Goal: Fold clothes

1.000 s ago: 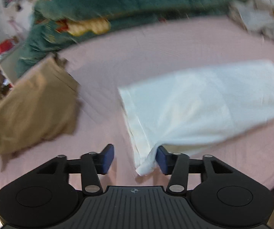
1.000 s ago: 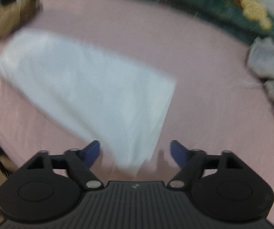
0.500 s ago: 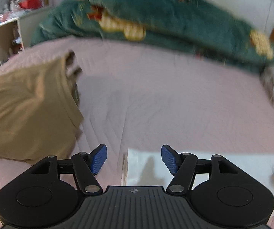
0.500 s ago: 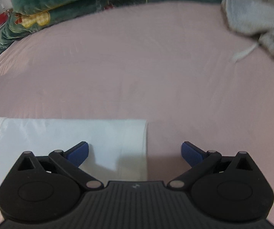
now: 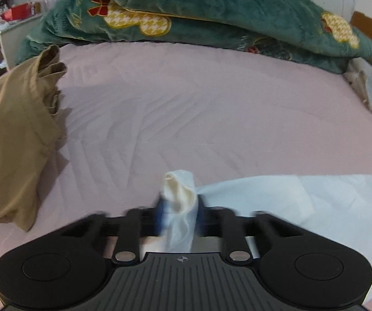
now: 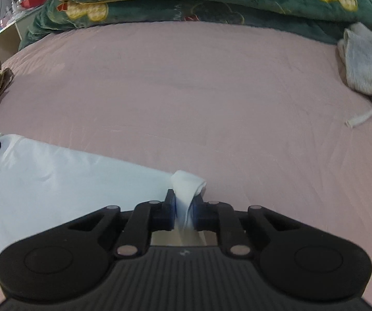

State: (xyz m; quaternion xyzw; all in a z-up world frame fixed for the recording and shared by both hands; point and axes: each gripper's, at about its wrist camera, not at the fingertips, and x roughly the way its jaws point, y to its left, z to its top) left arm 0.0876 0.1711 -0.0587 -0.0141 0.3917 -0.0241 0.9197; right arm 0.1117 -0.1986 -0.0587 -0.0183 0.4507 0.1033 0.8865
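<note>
Left wrist view: my left hand-held gripper (image 5: pixel 179 216) had just closed, clamped on a bunched corner of the white garment (image 5: pixel 302 202), which lay flat on the pink bed (image 5: pixel 198 103) to its right. A tan garment (image 5: pixel 12 134) sat heaped at left, a green quilt (image 5: pixel 211 10) beyond.

Right wrist view: my right hand-held gripper (image 6: pixel 184 211) had just closed too, pinching the white garment's (image 6: pixel 56 173) opposite corner. Grey clothes (image 6: pixel 364 64) lay far right.

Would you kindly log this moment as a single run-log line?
left gripper: shut on white garment corner | right gripper: shut on its other corner | garment: flat on pink bed | next, likely: lift and fold
</note>
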